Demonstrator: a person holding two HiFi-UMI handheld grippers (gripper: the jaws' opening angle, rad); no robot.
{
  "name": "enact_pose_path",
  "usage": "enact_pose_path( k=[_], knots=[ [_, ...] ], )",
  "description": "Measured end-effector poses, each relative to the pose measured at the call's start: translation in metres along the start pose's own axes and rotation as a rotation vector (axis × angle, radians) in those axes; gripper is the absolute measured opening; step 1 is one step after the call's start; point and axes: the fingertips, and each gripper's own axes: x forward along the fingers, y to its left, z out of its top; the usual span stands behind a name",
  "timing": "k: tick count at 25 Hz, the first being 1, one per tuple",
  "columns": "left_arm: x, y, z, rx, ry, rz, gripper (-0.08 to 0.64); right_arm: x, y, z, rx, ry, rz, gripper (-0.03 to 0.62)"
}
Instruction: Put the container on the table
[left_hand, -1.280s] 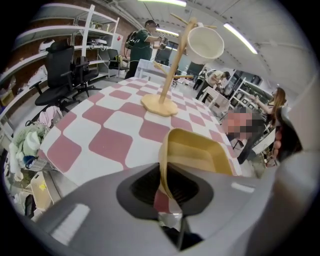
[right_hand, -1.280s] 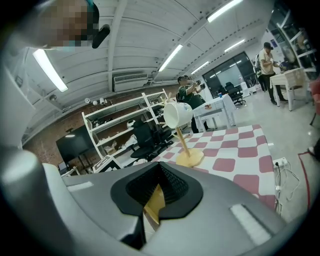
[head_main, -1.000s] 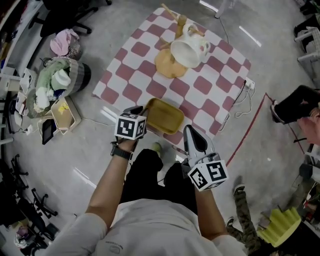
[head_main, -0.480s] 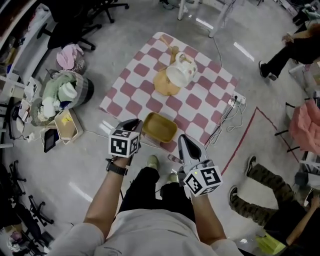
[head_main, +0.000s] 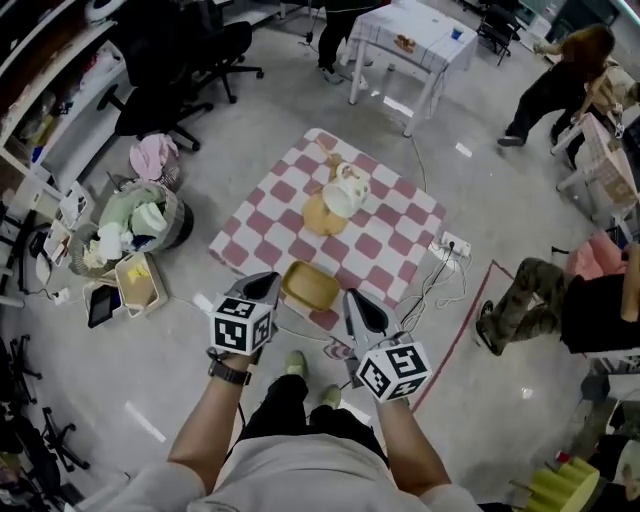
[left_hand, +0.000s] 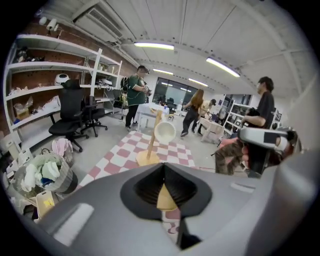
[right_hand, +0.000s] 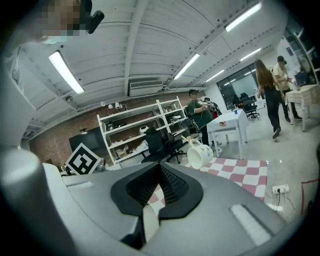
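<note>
Container on table, grippers clear

Tan container sits at the near edge of the checkered table, centre frame. Left gripper and right gripper flank it from below, jaws pressed together, holding nothing. Placement looks done; best to back away without nudging the container.

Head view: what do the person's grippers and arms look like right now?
Both the left gripper and right gripper have dark grey, tapering claws and a white cube with black square markers. A dark watch sits on the left wrist; the shirt is light with short sleeves.
</note>
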Motion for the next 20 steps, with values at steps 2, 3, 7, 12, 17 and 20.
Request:
enact_pose_path(
  k=[2, 3, 7, 12, 17, 20],
  knots=[
    [-0.015, -0.013, 0.013, 0.008, -0.037, -0.004, 0.006, -0.008, 0.007, 0.012, -0.016, -0.015, 0.011, 0.009],
    [-0.022, -0.02, 0.019, 0.011, -0.056, -0.009, 0.006, -0.013, 0.011, 0.018, -0.023, -0.022, 0.017, 0.009],
    [-0.058, -0.056, 0.041, 0.04, -0.136, -0.041, 0.006, -0.032, 0.029, 0.038, -0.054, -0.05, 0.046, 0.009],
    [-0.098, -0.099, 0.068, 0.094, -0.242, -0.071, 0.006, -0.057, 0.048, 0.063, -0.103, -0.095, 0.075, 0.009],
    [-0.125, -0.126, 0.084, 0.132, -0.306, -0.082, 0.006, -0.079, 0.06, 0.081, -0.14, -0.134, 0.089, 0.009],
    [-0.139, -0.137, 0.089, 0.146, -0.334, -0.085, 0.006, -0.092, 0.068, 0.088, -0.152, -0.151, 0.094, 0.009]
  ],
)
